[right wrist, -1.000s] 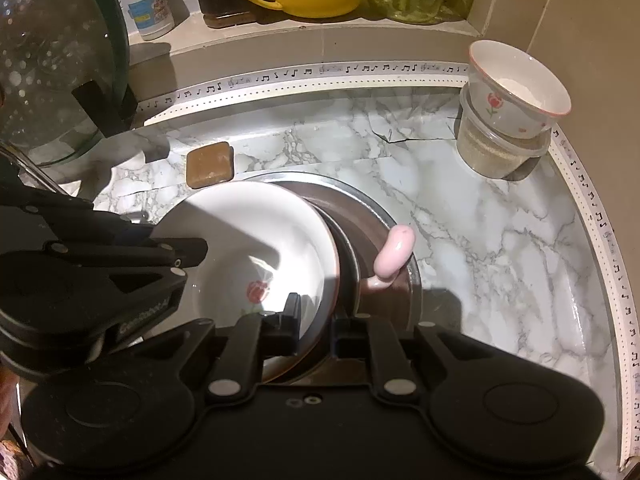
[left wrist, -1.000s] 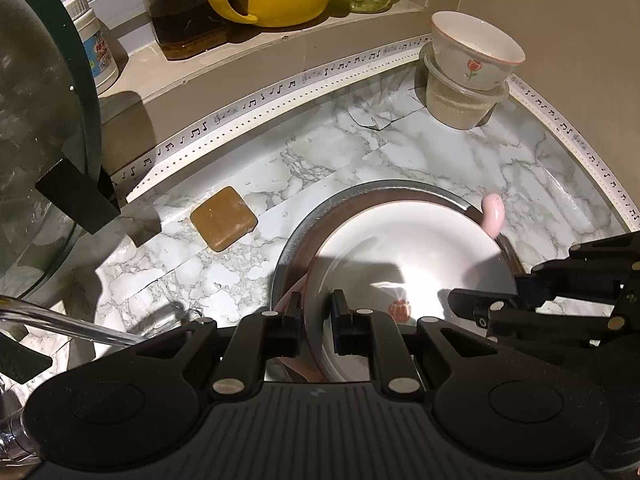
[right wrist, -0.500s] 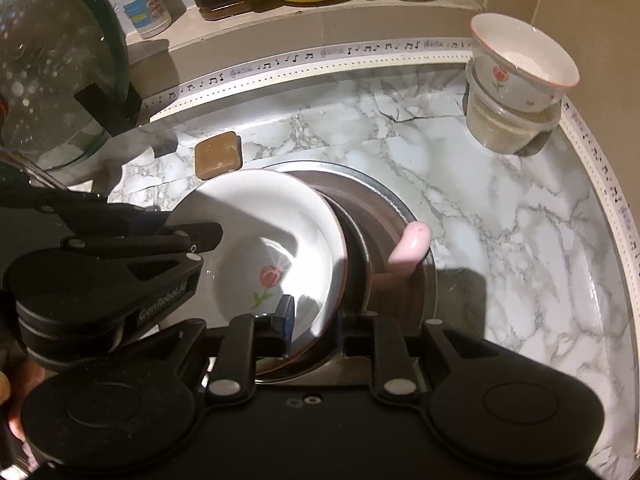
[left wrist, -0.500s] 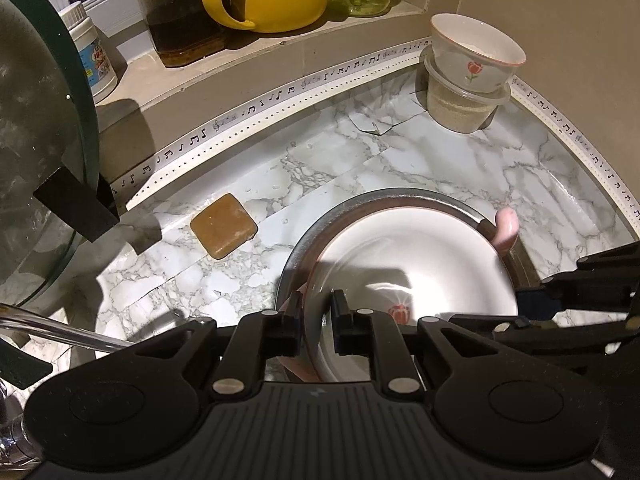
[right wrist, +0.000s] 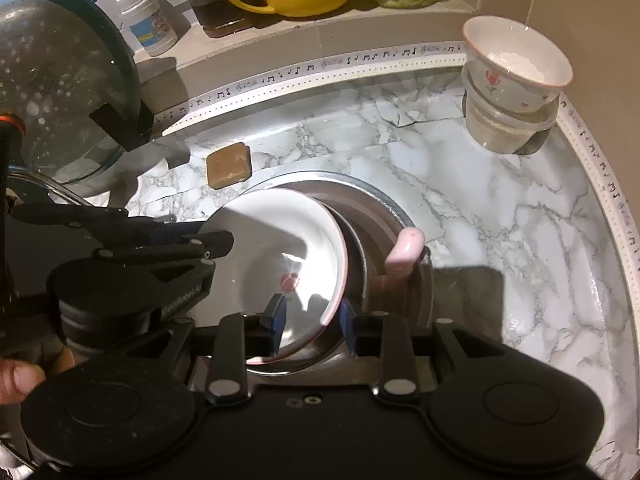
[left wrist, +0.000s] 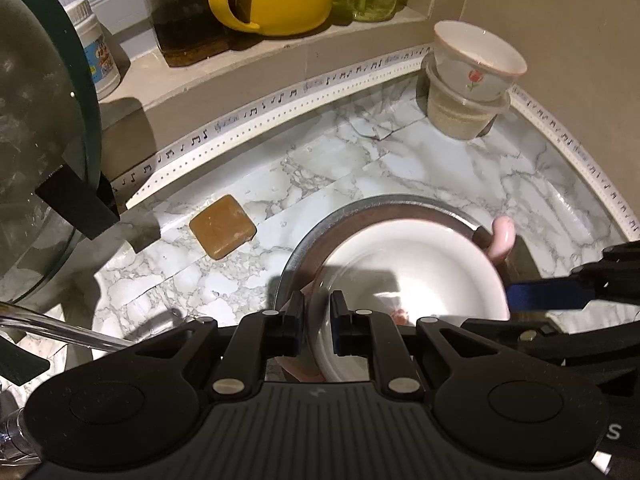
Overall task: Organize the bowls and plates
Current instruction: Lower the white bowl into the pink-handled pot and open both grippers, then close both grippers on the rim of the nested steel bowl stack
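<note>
A white plate [left wrist: 412,272] with a red flower and pink rim lies tilted in a metal bowl [left wrist: 360,204]. My left gripper [left wrist: 316,316] is shut on the plate's near rim. In the right wrist view, the plate [right wrist: 272,248] has its rim between the fingers of my right gripper [right wrist: 311,316]. Those jaws are opening and the pads stand apart from the rim. The left gripper [right wrist: 180,244] shows at that view's left. A pink handle [right wrist: 406,252] sticks up from the metal bowl [right wrist: 384,208] behind the plate.
A small flowered bowl [left wrist: 476,60] sits on a plastic tub at the back right corner of the marble counter [left wrist: 460,176]. A brown square block [left wrist: 222,226] lies left of the metal bowl. A glass lid [left wrist: 32,120] leans at the left. Jugs and jars line the ledge.
The right gripper's jaws, closed on the plate's rim a second ago, have spread apart off it. The left gripper keeps its grip and has not moved.
</note>
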The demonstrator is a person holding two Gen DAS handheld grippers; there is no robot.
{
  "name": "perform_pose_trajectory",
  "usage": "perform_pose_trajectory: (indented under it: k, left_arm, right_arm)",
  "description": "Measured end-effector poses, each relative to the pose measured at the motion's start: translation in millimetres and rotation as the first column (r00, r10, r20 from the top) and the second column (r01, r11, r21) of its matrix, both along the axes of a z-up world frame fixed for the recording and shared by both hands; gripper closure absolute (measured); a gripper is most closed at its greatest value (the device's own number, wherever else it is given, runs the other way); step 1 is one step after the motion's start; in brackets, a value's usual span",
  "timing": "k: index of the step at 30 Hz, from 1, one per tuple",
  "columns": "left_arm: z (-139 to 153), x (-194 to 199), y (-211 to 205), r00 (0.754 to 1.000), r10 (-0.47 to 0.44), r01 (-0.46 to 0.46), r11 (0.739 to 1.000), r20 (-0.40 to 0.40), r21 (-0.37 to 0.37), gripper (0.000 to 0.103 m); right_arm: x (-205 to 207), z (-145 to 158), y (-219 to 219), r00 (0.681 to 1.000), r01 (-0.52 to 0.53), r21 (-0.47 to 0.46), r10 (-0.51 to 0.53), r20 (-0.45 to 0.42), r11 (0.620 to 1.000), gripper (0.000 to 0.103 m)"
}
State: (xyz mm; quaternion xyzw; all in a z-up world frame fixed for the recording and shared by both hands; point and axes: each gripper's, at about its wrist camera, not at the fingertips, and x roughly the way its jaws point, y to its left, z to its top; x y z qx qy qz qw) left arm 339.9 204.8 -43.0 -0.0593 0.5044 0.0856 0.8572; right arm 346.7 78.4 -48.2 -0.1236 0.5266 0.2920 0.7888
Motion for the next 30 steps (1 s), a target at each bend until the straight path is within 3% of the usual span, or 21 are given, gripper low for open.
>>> perform_pose_trajectory:
  k: [1, 3, 6, 10, 13, 15, 16, 17, 18, 23, 30]
  left_arm:
    - [2, -1, 0, 1.0, -0.002, 0.002, 1.0, 0.004, -0.002, 0.09]
    - [6, -2, 1, 1.0, -0.003, 0.004, 1.0, 0.018, -0.01, 0.09]
    - [11, -6, 5, 0.999, 0.005, -0.004, 1.0, 0.039, -0.023, 0.09]
    - [14, -10, 12, 0.998, 0.028, -0.026, 0.999, 0.057, -0.04, 0.09]
    - [14, -12, 17, 0.997, 0.043, -0.04, 0.998, 0.059, -0.052, 0.09]
    - [12, -14, 20, 0.996, 0.063, -0.059, 0.996, 0.061, -0.064, 0.078]
    - [11, -14, 23, 0.995, 0.075, -0.071, 0.995, 0.062, -0.074, 0.064]
    - [10, -15, 25, 0.994, 0.086, -0.081, 0.993, 0.066, -0.082, 0.05]
    - [9, -15, 25, 0.993, 0.093, -0.086, 0.993, 0.075, -0.086, 0.046]
    - [4, -15, 27, 0.991, 0.108, -0.099, 0.989, 0.081, -0.11, 0.046]
    - [-3, -9, 37, 0.986, 0.15, -0.136, 0.977, 0.071, -0.163, 0.046]
  right_arm:
    - [-1, 2, -1, 1.0, -0.002, -0.004, 0.002, 0.016, 1.0, 0.059]
    - [-3, 7, -4, 0.999, -0.005, 0.001, 0.005, 0.039, 1.0, 0.052]
    - [-3, 14, -11, 0.999, -0.005, 0.019, 0.004, 0.052, 1.0, 0.051]
    - [-2, 19, -26, 0.997, 0.009, 0.039, -0.012, 0.074, 0.999, 0.039]
    - [0, 20, -38, 0.996, 0.022, 0.051, -0.026, 0.085, 0.998, 0.037]
    - [1, 18, -47, 0.996, 0.029, 0.061, -0.034, 0.084, 0.998, 0.03]
    - [2, 17, -52, 0.996, 0.033, 0.067, -0.038, 0.084, 0.997, 0.029]
    - [2, 15, -56, 0.996, 0.035, 0.076, -0.041, 0.079, 0.996, 0.029]
    - [3, 12, -60, 0.996, 0.044, 0.078, -0.049, 0.074, 0.996, 0.029]
    - [10, -7, -73, 0.995, 0.075, 0.062, -0.078, 0.054, 0.995, 0.037]
    - [22, -42, -75, 0.994, 0.098, 0.075, -0.095, -0.046, 0.992, 0.065]
